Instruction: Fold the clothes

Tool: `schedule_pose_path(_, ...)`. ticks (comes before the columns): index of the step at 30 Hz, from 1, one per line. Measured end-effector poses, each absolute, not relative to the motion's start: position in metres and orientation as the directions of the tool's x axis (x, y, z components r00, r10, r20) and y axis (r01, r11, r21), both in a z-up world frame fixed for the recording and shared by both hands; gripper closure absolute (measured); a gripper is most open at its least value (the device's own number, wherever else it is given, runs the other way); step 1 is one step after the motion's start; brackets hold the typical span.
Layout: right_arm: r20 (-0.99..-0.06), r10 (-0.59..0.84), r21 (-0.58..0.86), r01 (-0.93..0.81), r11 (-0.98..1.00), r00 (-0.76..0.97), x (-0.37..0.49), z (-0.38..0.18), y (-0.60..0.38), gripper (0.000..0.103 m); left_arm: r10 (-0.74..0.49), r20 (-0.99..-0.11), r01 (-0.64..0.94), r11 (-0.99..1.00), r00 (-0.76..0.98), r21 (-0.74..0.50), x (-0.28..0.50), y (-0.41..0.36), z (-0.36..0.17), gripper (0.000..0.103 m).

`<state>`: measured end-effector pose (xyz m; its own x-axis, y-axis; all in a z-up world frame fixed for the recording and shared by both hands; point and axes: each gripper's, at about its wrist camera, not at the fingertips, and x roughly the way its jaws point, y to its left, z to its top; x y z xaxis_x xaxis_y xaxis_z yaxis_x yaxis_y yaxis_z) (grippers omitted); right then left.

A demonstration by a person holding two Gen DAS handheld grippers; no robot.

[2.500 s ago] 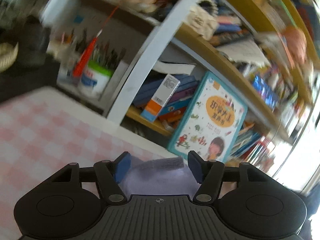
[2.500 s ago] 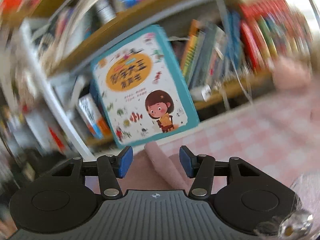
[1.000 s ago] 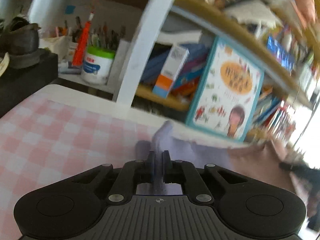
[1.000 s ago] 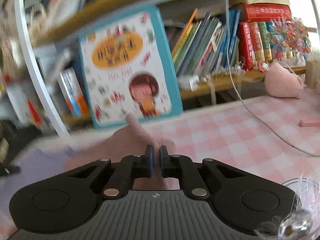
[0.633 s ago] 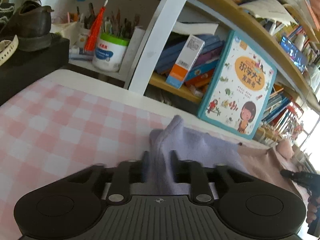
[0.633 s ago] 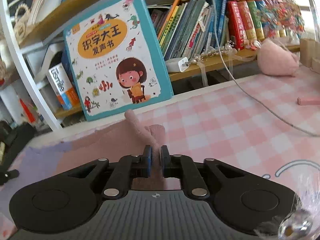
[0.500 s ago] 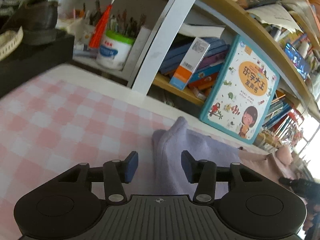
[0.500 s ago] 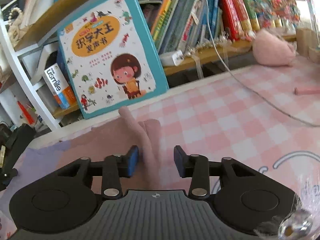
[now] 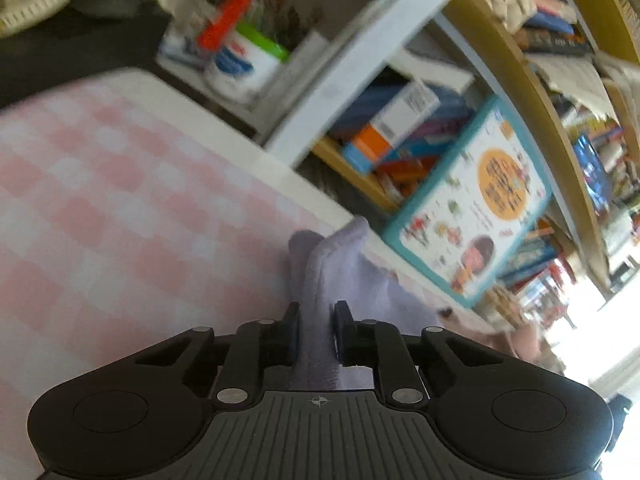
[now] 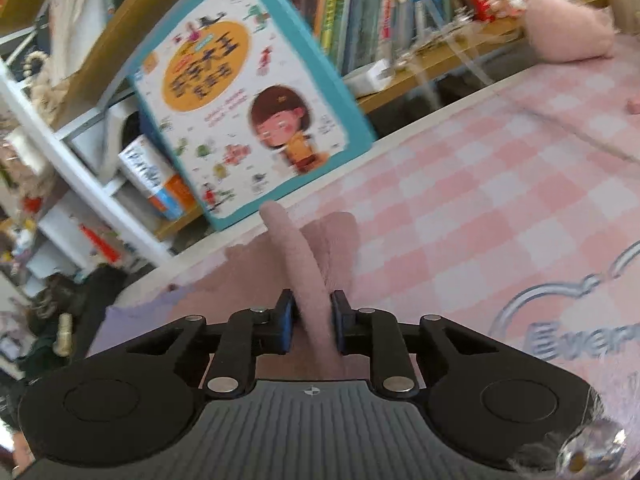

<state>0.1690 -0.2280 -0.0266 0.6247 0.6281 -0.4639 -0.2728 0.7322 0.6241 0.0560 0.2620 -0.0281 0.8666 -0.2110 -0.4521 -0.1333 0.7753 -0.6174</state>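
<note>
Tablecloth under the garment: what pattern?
Pink-and-white check on the tablecloth, clearest in the right wrist view, beside the pink garment.

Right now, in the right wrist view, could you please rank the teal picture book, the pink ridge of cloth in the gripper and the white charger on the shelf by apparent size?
1. Teal picture book
2. Pink cloth ridge, though nearness to the camera inflates it
3. White charger
</note>
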Motion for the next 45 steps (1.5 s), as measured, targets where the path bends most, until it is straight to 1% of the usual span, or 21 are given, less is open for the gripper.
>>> schedule_pose_path(3, -0.457, 0.668, 0.642, -0.302, 0.705, 0.588, 0.168, -0.028, -0.213, 0.087, -0.135, -0.475, -0.192, 0.794, 0.869, -0.577, 0.053, 0.270, -0.026, 0.087)
schedule_pose_path(7, -0.464, 0.659, 0.604, -0.332, 0.724, 0.592, 0.163, -0.025, -0.198, 0.087, -0.115, -0.476, -0.215, 0.784, 0.872, -0.583, 0.052, 0.277, -0.026, 0.087)
schedule_pose_path(11, -0.458, 0.656, 0.610, -0.324, 0.723, 0.600, 0.165, -0.028, -0.200, 0.087, -0.083, -0.493, -0.226, 0.815, 0.866, -0.534, 0.053, 0.269, -0.026, 0.087)
schedule_pose_path(25, -0.446, 0.624, 0.600, -0.303, 0.741, 0.642, 0.166, -0.029, -0.210, 0.085, -0.102, -0.481, -0.226, 0.785, 0.871, -0.576, 0.049, 0.272, -0.031, 0.087)
schedule_pose_path(27, -0.455, 0.615, 0.592, -0.298, 0.749, 0.644, 0.166, -0.031, -0.210, 0.082, -0.102, -0.484, -0.227, 0.787, 0.869, -0.573, 0.050, 0.271, -0.031, 0.087)
schedule_pose_path(34, -0.468, 0.588, 0.532, -0.321, 0.783, 0.659, 0.162, -0.027, -0.203, 0.081, -0.086, -0.489, -0.230, 0.803, 0.868, -0.550, 0.049, 0.268, -0.028, 0.087)
schedule_pose_path(37, -0.459, 0.565, 0.484, -0.341, 0.806, 0.685, 0.156, -0.020, -0.201, 0.075, -0.053, -0.480, -0.228, 0.830, 0.876, -0.509, 0.045, 0.264, -0.020, 0.087)
schedule_pose_path(39, -0.440, 0.547, 0.422, -0.373, 0.826, 0.712, 0.148, -0.010, -0.199, 0.055, -0.014, -0.448, -0.219, 0.859, 0.894, -0.463, 0.037, 0.259, -0.010, 0.086)
schedule_pose_path(41, -0.412, 0.544, 0.368, -0.413, 0.833, 0.731, 0.140, -0.001, -0.195, 0.052, 0.023, -0.414, -0.217, 0.876, 0.910, -0.430, 0.027, 0.256, -0.001, 0.083)
schedule_pose_path(44, -0.375, 0.555, 0.303, -0.468, 0.830, 0.742, 0.128, 0.009, -0.190, 0.042, 0.053, -0.388, -0.223, 0.885, 0.920, -0.408, 0.012, 0.249, 0.007, 0.066)
schedule_pose_path(45, -0.368, 0.565, 0.289, -0.486, 0.825, 0.739, 0.125, 0.011, -0.188, 0.041, 0.060, -0.382, -0.225, 0.886, 0.922, -0.405, 0.007, 0.247, 0.009, 0.062)
